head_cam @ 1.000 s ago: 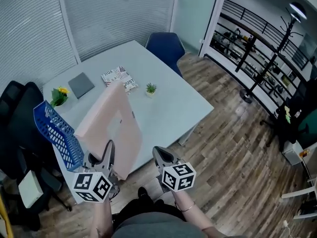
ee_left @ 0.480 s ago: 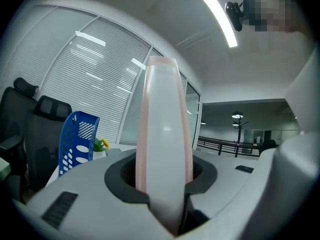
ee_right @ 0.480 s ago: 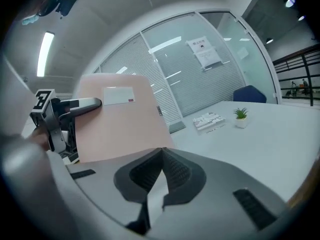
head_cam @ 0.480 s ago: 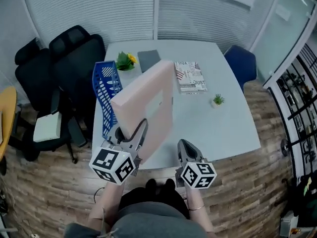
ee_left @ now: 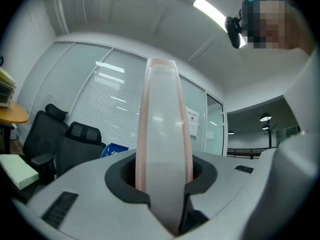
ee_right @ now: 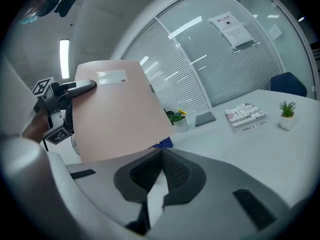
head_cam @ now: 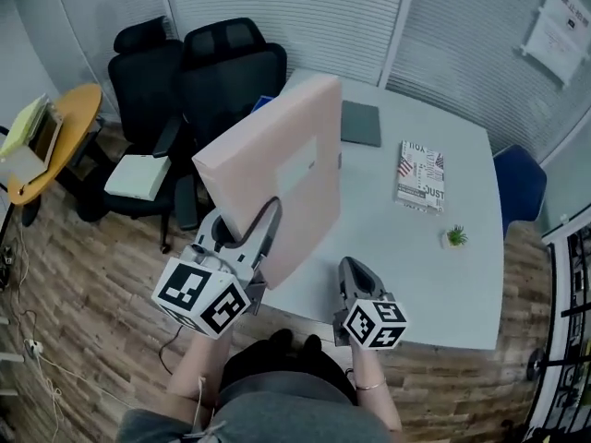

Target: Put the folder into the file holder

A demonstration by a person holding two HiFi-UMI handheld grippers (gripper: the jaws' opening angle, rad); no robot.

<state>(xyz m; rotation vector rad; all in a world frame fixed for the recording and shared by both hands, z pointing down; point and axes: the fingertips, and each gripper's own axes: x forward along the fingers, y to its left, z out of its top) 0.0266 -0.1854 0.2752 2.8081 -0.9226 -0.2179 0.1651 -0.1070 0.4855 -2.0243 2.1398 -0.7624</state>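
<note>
A large pale pink folder (head_cam: pixel 277 173) stands upright and tilted above the near left part of the white table (head_cam: pixel 397 238). My left gripper (head_cam: pixel 245 224) is shut on its lower edge; in the left gripper view the folder (ee_left: pixel 164 134) runs edge-on up between the jaws. The blue file holder (head_cam: pixel 261 104) is almost wholly hidden behind the folder, with a sliver showing at the table's far left. A bit of the holder (ee_left: pixel 114 149) shows in the left gripper view. My right gripper (head_cam: pixel 353 270) hangs at the table's near edge, shut and empty. It looks at the folder's broad face (ee_right: pixel 117 109).
Two black office chairs (head_cam: pixel 231 63) stand left of the table, with a yellow round side table (head_cam: pixel 46 137) further left. On the table lie a grey notebook (head_cam: pixel 360 123), a printed magazine (head_cam: pixel 420 175) and a tiny potted plant (head_cam: pixel 454 236). A blue chair (head_cam: pixel 522 187) is at the right.
The head view has swung left, so the chairs and side table came into sight. The folder stays gripped and now covers the blue holder that showed beside it before.
</note>
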